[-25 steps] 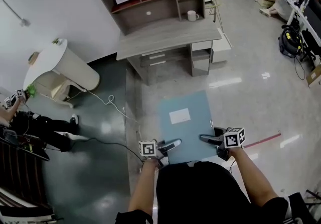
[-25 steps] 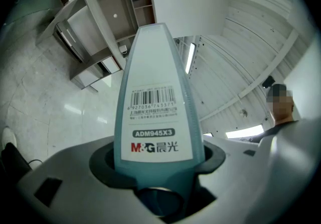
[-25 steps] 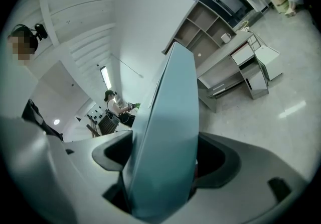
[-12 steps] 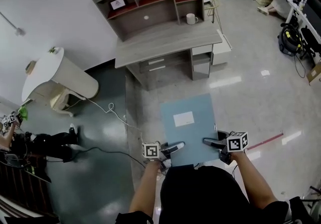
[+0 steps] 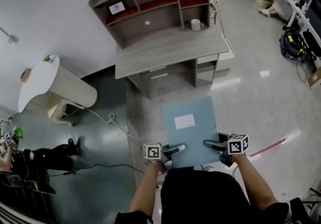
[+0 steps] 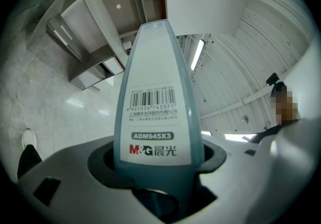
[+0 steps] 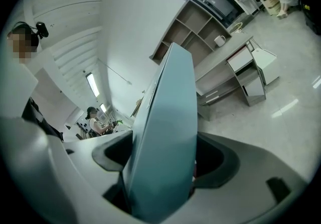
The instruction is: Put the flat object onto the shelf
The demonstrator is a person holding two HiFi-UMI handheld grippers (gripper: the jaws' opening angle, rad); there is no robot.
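Observation:
A flat light-blue file box (image 5: 191, 128) with a white label is held level in front of me, above the floor. My left gripper (image 5: 176, 148) is shut on its near left edge and my right gripper (image 5: 208, 143) is shut on its near right edge. In the left gripper view the box's labelled spine (image 6: 153, 97) rises from between the jaws. Seen from the right gripper view, the box (image 7: 165, 122) stands edge-on in the jaws. The grey shelf unit (image 5: 150, 4) with open compartments stands on a desk (image 5: 170, 49) ahead.
A white mug (image 5: 195, 25) stands on the desk's right end. Drawers and a white cabinet (image 5: 220, 60) sit under it. A round white table (image 5: 42, 80) stands at left, cables (image 5: 108, 117) trail over the floor, and a person (image 5: 35, 160) sits at far left.
The desk and shelf have shifted slightly lower and nearer in the head view. Both grippers still hold the box the same way.

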